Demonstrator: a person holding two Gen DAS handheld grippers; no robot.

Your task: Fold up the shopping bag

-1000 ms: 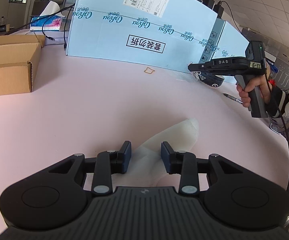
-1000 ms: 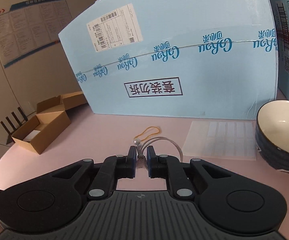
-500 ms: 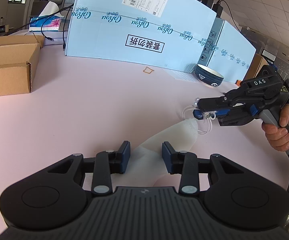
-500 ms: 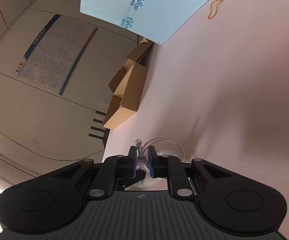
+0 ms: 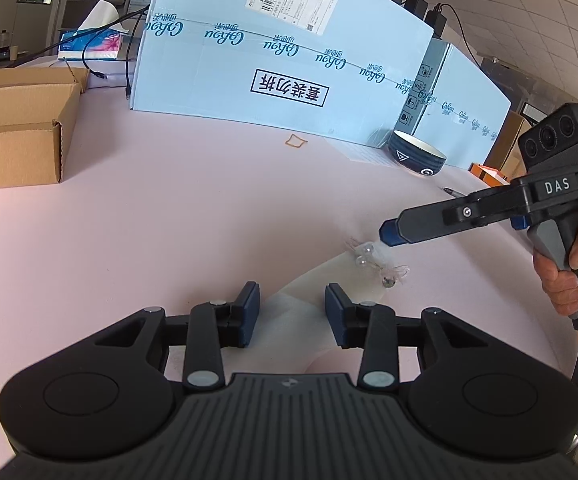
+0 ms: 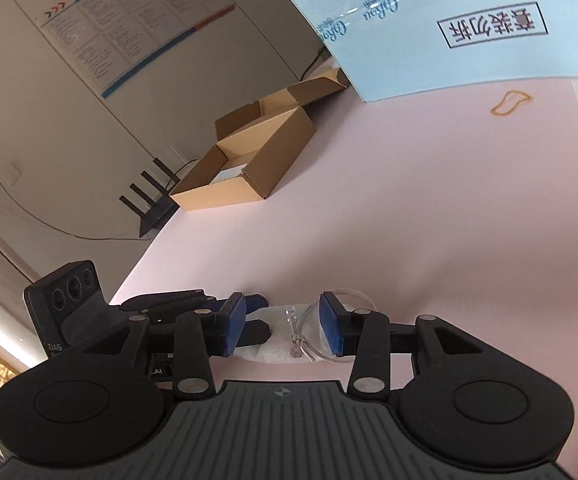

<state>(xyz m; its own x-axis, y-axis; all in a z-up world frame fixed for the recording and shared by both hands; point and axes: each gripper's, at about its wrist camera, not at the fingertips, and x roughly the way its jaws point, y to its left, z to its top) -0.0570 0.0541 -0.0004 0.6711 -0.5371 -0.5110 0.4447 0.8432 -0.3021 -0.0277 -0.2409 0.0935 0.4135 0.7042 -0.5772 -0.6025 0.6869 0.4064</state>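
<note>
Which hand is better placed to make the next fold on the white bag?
Probably the left. Its tongs already straddle the near end of the white translucent plastic shopping bag, open. The right tongs are opening over the clear beaded handle loops, gripping nothing.

right gripper (image 6: 281,330): jaws opening | clear beaded cord (image 6: 305,336) between, unpressed | bag (image 6: 269,350) beneath

Both wrist views look down low, close over the pink table (image 5: 209,208) — facing each other.
</note>
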